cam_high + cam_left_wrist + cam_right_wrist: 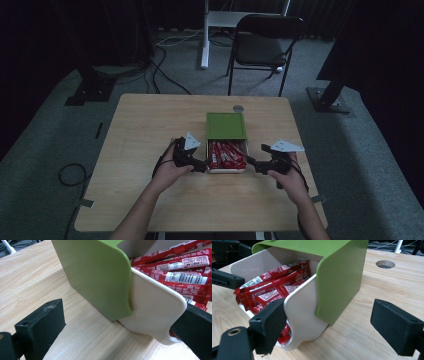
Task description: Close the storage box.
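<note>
White tray of red sachets, drawn partway out of its green sleeve, at the middle of the surface. Left tool and right tool flank the tray's near corners, jaws apart, one jaw of each touching the tray wall.

Recording lab or studio: dark curtained surround, grey carpet floor, loose black cables, black stand bases, black folding chair, light wooden bench centred.
</note>
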`<state>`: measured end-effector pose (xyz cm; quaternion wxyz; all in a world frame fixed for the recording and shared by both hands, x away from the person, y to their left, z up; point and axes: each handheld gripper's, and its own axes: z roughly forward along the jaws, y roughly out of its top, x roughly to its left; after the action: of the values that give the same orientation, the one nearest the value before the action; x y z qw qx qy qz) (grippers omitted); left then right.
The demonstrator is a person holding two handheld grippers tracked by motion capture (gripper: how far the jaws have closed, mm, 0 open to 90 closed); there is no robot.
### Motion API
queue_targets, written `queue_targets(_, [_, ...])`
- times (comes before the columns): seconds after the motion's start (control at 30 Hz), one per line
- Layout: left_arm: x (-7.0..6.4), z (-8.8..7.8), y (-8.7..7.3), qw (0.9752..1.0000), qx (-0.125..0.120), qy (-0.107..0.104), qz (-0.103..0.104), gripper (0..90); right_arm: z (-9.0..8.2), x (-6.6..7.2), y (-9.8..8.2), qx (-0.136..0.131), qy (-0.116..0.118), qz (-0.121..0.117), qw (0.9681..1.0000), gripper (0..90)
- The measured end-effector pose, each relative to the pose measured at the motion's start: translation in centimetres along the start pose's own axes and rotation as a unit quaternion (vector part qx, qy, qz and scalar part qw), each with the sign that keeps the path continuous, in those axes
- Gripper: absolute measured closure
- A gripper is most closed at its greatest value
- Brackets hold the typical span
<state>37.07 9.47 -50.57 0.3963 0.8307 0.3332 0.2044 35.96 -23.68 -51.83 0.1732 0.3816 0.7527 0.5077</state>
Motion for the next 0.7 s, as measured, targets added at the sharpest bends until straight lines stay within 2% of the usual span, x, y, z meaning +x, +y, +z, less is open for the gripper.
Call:
queue_targets(0.3, [0.4, 0.6, 0.3, 1.0000, 0.000, 0.008, -0.001, 2.0, 0.6, -0.4, 0.1, -0.007, -0.005, 0.011, 0.9999, 13.0])
queue_targets(0.7, [1.4, 1.4, 0.6, 0.9998, -0.005, 0.013, -0.014, 2.0, 1.5, -0.8, 0.7, -0.008, -0.021, 0.009, 0.9997, 13.0])
